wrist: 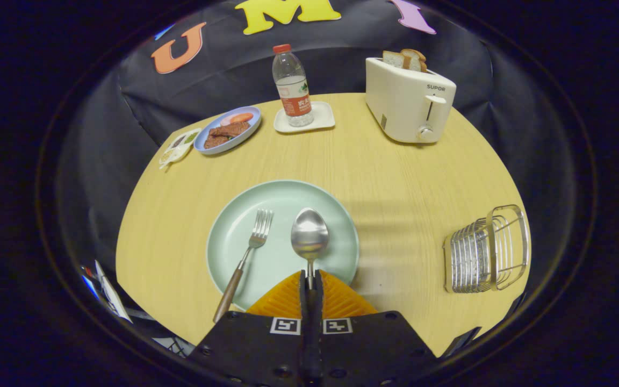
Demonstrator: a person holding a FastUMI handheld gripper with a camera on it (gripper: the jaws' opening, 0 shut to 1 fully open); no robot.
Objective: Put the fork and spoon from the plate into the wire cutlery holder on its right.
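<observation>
A pale green plate [234,242] lies on the wooden table just ahead of my fingers. On it rests a fork [245,257] with a wooden handle that sticks out over the near rim, left of my fingers. A steel spoon [309,234] sits to the fork's right, bowl pointing away. My gripper [310,279] is shut on the spoon's handle, with both orange fingers [336,301] pressed together around it. The wire cutlery holder [486,252] stands to the right of the plate, near the table's right edge.
At the back of the table stand a water bottle [292,88] on a small white tray [323,119], a white toaster [409,99] with bread slices in it, a blue plate of food [250,129] and a small sauce dish [179,146].
</observation>
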